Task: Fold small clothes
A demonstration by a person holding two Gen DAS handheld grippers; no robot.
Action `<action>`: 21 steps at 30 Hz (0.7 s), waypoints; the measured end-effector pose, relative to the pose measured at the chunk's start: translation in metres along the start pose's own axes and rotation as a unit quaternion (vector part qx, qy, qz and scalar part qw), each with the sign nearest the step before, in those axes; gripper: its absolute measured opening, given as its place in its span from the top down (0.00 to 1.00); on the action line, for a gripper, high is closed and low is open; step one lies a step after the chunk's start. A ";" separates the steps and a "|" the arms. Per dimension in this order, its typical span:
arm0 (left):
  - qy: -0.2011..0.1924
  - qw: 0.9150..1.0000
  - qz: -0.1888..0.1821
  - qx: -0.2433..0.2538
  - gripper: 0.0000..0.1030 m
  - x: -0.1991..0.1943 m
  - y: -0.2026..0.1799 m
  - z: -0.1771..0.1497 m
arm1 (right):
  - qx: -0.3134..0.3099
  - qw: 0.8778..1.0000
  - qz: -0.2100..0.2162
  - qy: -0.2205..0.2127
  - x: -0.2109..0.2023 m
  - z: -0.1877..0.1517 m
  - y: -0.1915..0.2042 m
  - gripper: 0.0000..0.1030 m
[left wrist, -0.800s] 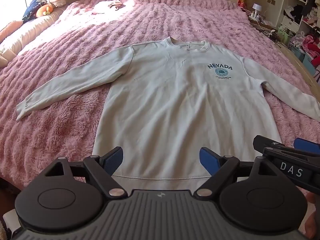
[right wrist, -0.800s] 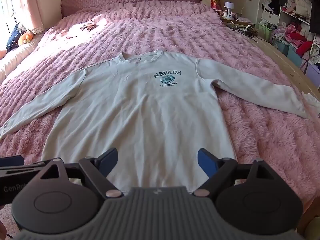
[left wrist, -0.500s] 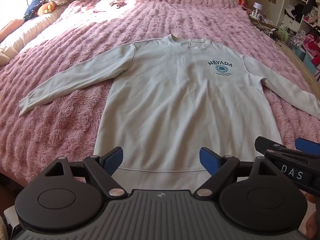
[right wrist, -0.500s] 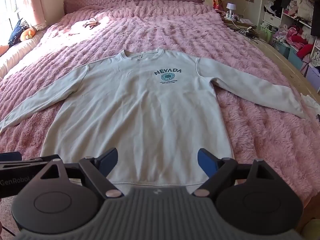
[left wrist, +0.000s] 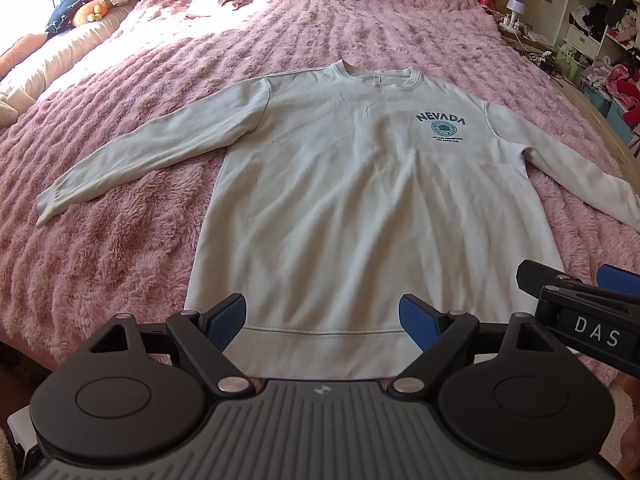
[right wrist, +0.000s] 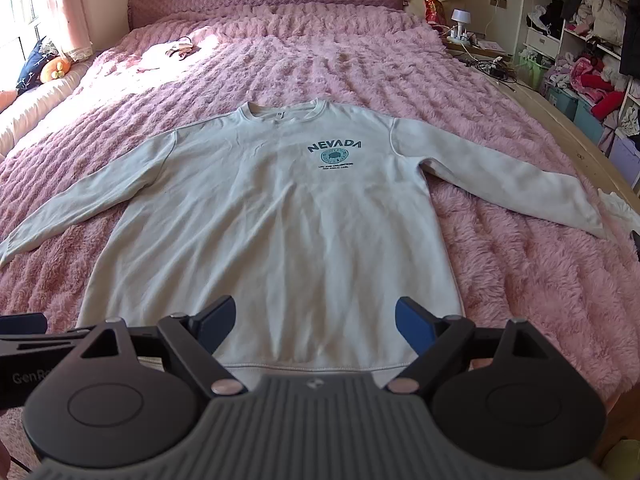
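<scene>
Left gripper [left wrist: 322, 320] & right gripper [right wrist: 314, 322] side by side — fingers spread wide, nothing held, pointing fwd.

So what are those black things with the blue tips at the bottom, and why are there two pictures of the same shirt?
Those are two grabbing tools that a person holds, one in each hand. Each has a camera looking forward along its two blue-tipped fingers, so you get two pictures: one from the left gripper, one from the right gripper. Both are open and hold nothing. In front of them a pale sweatshirt printed NEVADA lies flat, sleeves spread, on a fluffy pink bed cover. It is not folded yet.
</scene>
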State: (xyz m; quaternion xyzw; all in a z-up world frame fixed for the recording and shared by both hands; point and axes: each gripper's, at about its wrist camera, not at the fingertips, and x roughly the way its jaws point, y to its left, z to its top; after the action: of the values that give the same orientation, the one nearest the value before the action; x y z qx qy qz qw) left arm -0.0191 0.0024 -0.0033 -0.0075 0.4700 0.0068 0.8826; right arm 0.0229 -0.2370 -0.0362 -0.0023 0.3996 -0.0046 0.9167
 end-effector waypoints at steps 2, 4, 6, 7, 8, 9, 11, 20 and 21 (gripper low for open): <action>0.002 1.000 -0.001 0.000 0.02 0.000 0.000 0.000 | 0.000 1.000 0.000 0.000 0.000 0.000 0.000 0.20; 0.003 1.000 -0.002 -0.001 0.02 0.001 0.000 0.001 | 0.000 1.000 0.000 0.000 0.000 0.000 0.000 0.20; 0.003 1.000 -0.001 -0.001 0.02 0.001 0.000 0.001 | 0.000 1.000 0.000 0.000 0.000 0.000 0.000 0.20; 0.003 1.000 -0.002 -0.001 0.02 0.001 0.001 0.001 | 0.000 1.000 0.000 0.000 0.000 0.000 0.000 0.20; 0.003 1.000 -0.001 -0.001 0.02 0.001 0.000 0.001 | 0.000 1.000 -0.001 0.000 0.000 0.001 0.000 0.20; 0.003 1.000 -0.001 -0.001 0.02 0.001 0.000 0.001 | 0.000 1.000 -0.001 0.000 0.000 0.001 0.000 0.20; 0.003 1.000 -0.001 -0.001 0.02 0.001 0.000 0.001 | 0.000 1.000 -0.001 0.000 0.000 0.001 0.000 0.20; 0.004 1.000 -0.001 -0.001 0.02 0.002 0.001 0.002 | -0.001 1.000 -0.001 0.000 0.000 0.001 -0.001 0.20; 0.003 1.000 -0.002 -0.001 0.02 0.002 0.001 0.002 | -0.001 1.000 -0.001 0.000 0.000 0.001 -0.001 0.20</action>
State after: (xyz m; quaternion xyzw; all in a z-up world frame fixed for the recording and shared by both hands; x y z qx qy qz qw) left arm -0.0163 0.0037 -0.0043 -0.0093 0.4729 0.0057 0.8811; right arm 0.0235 -0.2375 -0.0357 -0.0037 0.4000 -0.0052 0.9165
